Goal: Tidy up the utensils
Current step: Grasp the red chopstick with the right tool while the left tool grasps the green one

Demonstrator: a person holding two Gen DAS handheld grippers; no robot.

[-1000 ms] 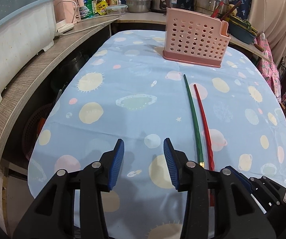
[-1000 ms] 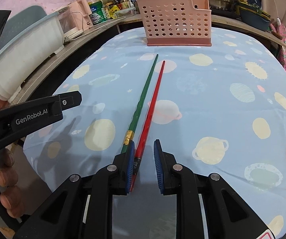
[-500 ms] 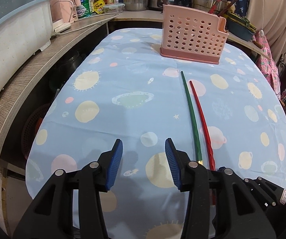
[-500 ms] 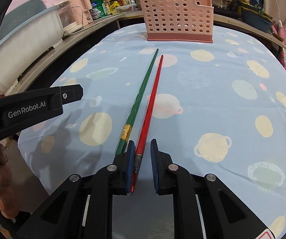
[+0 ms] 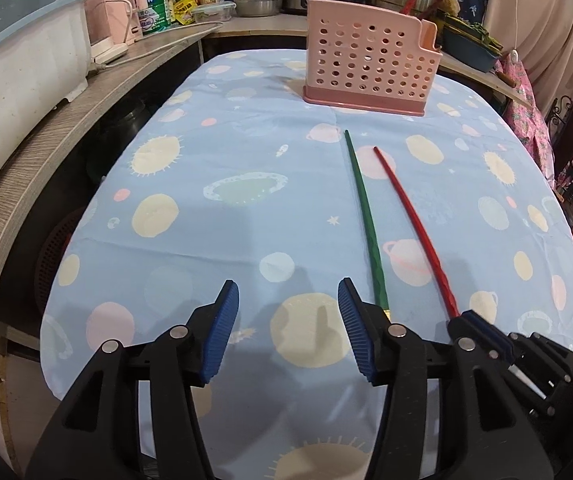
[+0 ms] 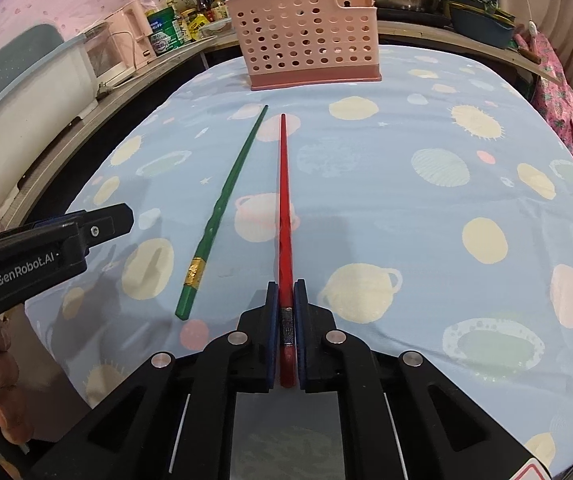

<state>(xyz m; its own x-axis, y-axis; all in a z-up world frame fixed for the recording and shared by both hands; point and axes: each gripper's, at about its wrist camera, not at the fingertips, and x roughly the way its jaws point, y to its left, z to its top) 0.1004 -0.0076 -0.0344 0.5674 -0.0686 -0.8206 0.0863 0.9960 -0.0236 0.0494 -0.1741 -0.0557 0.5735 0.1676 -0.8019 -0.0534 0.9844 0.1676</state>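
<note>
The right gripper is clamped on the thick end of the red chopstick, its blue pads pressed to either side of the stick just ahead of a silver band, while the thin tip points toward the pink perforated holder at the far end of the table. The green chopstick lies flat on the cloth just beside it, angled slightly away, its gold-banded thick end nearest the camera. The left gripper hangs with its jaws spread wide and nothing between them, close to the green stick's near end. Both of the 2 sticks look light, stiff and smooth, so weight should be no trouble, but a long thin rod held at 1 end may pivot or slide between the pads if the squeeze loosens. The thick end, where it is held, seems the sensible place. From these views it cannot be told whether the red stick's tip rests on the cloth or is raised. The holder stands well apart from both sticks.
</note>
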